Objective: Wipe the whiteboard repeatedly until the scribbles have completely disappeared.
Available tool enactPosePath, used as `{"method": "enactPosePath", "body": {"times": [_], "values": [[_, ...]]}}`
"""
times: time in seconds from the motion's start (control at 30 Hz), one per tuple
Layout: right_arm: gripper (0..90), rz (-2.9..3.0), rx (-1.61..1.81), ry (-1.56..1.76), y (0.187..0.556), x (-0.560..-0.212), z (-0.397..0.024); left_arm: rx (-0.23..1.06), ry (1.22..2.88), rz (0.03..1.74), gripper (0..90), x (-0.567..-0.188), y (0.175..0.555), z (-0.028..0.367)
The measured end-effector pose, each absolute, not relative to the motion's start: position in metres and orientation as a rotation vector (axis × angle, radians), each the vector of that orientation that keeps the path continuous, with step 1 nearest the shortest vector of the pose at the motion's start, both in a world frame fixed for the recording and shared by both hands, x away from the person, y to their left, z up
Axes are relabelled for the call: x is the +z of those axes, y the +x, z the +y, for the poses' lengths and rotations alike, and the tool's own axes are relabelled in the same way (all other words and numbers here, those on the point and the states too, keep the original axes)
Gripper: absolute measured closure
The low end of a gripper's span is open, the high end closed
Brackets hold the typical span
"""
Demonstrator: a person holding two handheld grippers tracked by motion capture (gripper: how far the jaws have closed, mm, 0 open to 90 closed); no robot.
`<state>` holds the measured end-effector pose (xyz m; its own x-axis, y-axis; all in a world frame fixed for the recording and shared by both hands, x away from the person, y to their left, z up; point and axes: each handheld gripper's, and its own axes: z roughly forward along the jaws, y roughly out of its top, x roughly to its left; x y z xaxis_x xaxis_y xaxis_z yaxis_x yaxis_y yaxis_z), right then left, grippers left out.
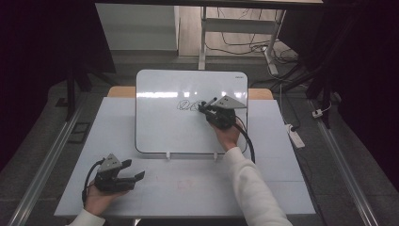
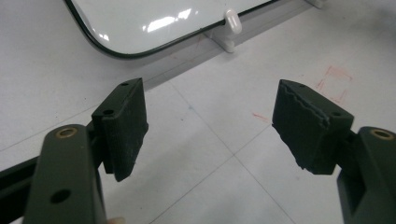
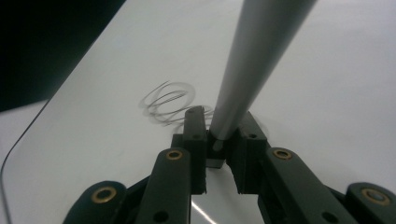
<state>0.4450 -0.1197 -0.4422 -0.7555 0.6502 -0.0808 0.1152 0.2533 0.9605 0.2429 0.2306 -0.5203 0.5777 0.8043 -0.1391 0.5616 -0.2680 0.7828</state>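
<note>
We see a slim grey marker pen (image 3: 252, 60) clamped between the jaws of the right gripper (image 3: 223, 128), its shaft slanting up and away from the pads in the right gripper view. In the high view the same pen (image 1: 210, 101) pokes out of the right gripper (image 1: 205, 107) over the upper middle of a white rounded-corner whiteboard (image 1: 160, 127), which lies flat on the pale grey table (image 1: 188, 188). Just beside the gripper's tip we find a looping dark scribble (image 1: 187, 104) on the board; in the right gripper view those loops (image 3: 168, 102) sit just beyond the jaws, blurred. Whether the pen tip touches the board we cannot tell.

Two small white clips (image 1: 168, 155) hold the board's near edge. Well apart from all this, at the table's near left, the left gripper (image 1: 134, 176) rests in the person's hand with its jaws standing wide and nothing between them (image 2: 210, 121); faint red marks (image 2: 334, 79) show on the tabletop beyond it.
</note>
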Motion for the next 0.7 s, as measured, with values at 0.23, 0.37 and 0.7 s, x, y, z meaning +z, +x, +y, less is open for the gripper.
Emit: {"method": "enactPosePath", "body": {"times": [0.23, 0.37, 0.7], "values": [[78.1, 1.964, 1.578, 0.812, 0.455, -0.436, -0.131, 0.369, 1.960, 1.088, 26.9, -0.519, 0.242, 0.231], [78.1, 2.082, 1.521, 0.678, 0.446, -0.442, -0.117, 0.365, 1.966, 1.090, 26.9, -0.520, 0.242, 0.230], [78.1, 2.087, 1.514, 0.658, 0.446, -0.442, -0.111, 0.363, 1.969, 1.088, 26.9, -0.520, 0.243, 0.229]]}}
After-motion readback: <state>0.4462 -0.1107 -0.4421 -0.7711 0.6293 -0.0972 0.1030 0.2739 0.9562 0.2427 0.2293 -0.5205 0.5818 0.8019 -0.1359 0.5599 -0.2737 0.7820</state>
